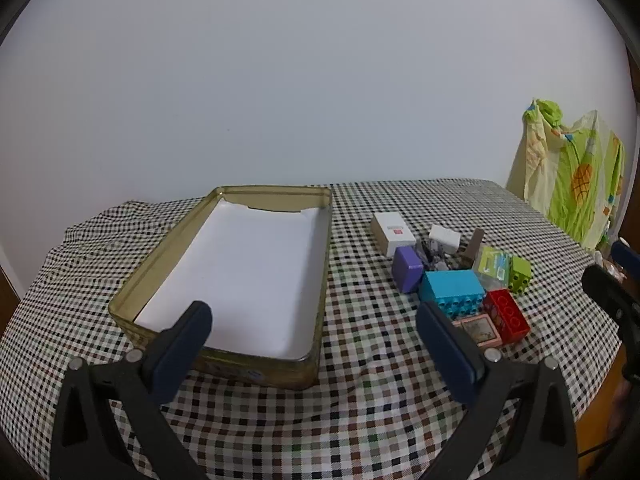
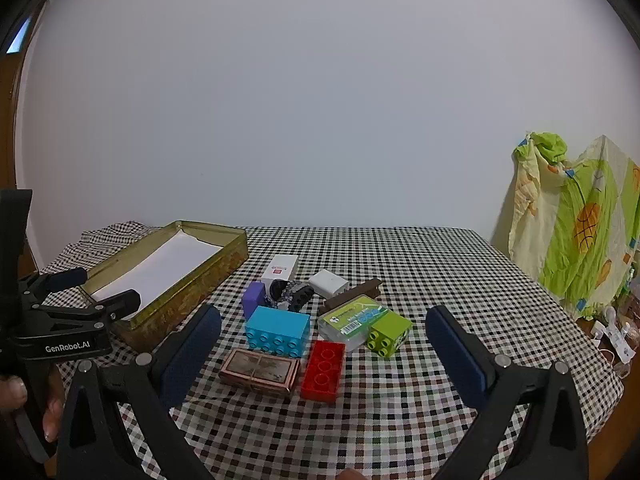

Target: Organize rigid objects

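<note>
Left gripper: fingers spread wide, holding nothing, above near end of tin.
Right gripper: spread wide, holding nothing; block pile, blue brick between fingertips.

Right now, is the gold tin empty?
Empty of objects: the gold tin holds only a white paper liner.

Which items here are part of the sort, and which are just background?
Job:
gold tin
blue brick
red brick
green brick
purple block
copper box
white box
clear case

Background:
checked cloth
patterned fabric
</note>
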Tool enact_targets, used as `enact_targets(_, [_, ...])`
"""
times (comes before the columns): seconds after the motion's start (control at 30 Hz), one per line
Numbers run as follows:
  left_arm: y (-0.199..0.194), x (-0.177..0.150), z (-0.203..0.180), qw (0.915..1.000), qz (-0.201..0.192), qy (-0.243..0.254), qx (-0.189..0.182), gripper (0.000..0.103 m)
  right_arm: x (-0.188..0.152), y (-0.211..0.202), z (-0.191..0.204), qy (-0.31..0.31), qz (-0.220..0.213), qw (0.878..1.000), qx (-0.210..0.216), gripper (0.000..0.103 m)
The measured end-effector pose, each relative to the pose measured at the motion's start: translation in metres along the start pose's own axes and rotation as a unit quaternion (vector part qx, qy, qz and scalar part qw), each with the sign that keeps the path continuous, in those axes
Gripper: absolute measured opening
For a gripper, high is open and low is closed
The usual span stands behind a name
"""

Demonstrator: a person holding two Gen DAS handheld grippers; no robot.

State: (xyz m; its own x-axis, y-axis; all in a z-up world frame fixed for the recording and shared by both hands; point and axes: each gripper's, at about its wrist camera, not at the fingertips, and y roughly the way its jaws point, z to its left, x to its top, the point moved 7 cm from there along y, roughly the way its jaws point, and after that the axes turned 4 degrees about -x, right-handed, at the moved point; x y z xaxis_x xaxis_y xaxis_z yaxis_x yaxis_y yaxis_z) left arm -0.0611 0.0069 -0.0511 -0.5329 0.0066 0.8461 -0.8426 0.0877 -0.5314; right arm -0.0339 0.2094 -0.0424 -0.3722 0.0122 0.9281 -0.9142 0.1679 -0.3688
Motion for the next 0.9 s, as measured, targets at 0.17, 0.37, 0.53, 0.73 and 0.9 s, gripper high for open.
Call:
enact_targets(0.17, [-0.001, -0.002, -0.001, 1.0000, 0.000, 0.000, 0.001, 0.103, -0.001, 0.003, -0.001, 0.002, 0.005, 1.000, -0.002, 0.103])
enact_targets(0.37, [0.001, -0.001, -0.002, 1.0000, 0.002, 0.001, 0.000, 0.103, -0.001, 0.004, -0.003, 0.003, 0.006, 1.000, -0.003, 0.103])
enact_targets(0.53, [0.004, -0.003, -0.004, 1.0000, 0.006, 0.002, 0.000, 0.103, -0.005, 0.006, -0.008, 0.007, 0.010, 1.000, -0.006, 0.103])
enact_targets(0.73, [0.005, -0.003, -0.006, 1.0000, 0.006, 0.004, 0.001, 0.103, -0.007, 0.007, -0.009, 0.009, 0.012, 1.000, -0.007, 0.103])
enact_targets(0.9, [0.005, -0.004, -0.007, 1.0000, 0.007, 0.004, 0.001, 0.103, -0.008, 0.007, -0.011, 0.011, 0.013, 1.000, -0.007, 0.103])
